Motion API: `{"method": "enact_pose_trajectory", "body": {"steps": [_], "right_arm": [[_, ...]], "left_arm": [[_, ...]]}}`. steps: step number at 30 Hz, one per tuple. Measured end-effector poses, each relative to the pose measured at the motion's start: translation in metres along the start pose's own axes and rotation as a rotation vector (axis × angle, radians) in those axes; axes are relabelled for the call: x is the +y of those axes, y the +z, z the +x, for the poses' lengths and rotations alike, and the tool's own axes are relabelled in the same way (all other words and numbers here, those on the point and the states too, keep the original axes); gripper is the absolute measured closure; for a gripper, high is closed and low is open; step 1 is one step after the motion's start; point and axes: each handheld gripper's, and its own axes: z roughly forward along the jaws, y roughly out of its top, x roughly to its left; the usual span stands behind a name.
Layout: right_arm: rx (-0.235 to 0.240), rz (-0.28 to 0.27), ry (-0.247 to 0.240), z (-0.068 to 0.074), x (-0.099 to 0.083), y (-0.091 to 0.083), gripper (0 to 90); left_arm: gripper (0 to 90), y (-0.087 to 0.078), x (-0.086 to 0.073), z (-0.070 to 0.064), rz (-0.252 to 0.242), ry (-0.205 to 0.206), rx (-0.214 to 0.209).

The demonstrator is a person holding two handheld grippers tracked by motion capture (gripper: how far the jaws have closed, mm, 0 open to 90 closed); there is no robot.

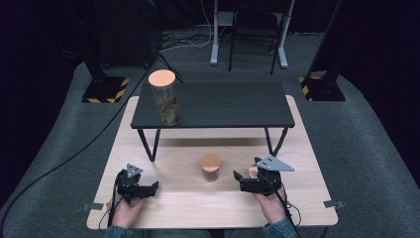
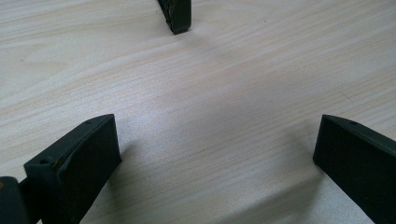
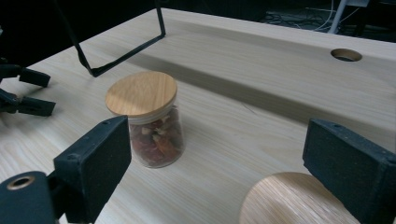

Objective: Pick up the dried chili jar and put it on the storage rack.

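A small glass jar (image 1: 210, 167) with a wooden lid stands on the light wood table (image 1: 307, 198), holding reddish dried pieces (image 3: 156, 140). My right gripper (image 1: 238, 181) is open just to its right, jaws pointing at it without touching. In the right gripper view (image 3: 217, 144) the jar (image 3: 148, 119) stands ahead and left, and a second round wooden lid (image 3: 289, 200) lies low between the jaws, near the right one. That lid (image 1: 253, 171) touches the right gripper's far side. My left gripper (image 1: 152, 188) is open at the table's front left, over bare wood (image 2: 217, 140).
A low black shelf (image 1: 218, 104) on wire legs (image 3: 121, 46) spans the table's back half. A tall glass jar (image 1: 165, 99) with a wooden lid stands on its left end. There is a round hole (image 3: 346, 54) in the tabletop. A black tip (image 2: 176, 16) shows ahead of the left gripper.
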Motion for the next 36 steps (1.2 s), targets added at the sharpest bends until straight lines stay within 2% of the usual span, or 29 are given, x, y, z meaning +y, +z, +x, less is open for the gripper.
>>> {"method": "enact_pose_trajectory", "body": {"steps": [9,15,21,36], "right_arm": [[0.024,-0.016,-0.015,0.014,0.002,0.013,7.2],[0.036,-0.012,-0.020,0.022,-0.001,0.022,7.3],[0.039,-0.002,-0.047,0.027,-0.003,0.031,7.2],[0.067,0.012,-0.039,0.041,-0.012,0.051,7.3]], "left_arm": [[0.0,0.000,0.000,0.000,0.000,0.000,0.000],[0.1,0.000,0.000,0.000,0.000,0.000,0.000],[0.1,0.000,0.000,0.000,0.000,0.000,0.001],[0.1,0.000,0.000,0.000,0.000,-0.001,0.001]]}}
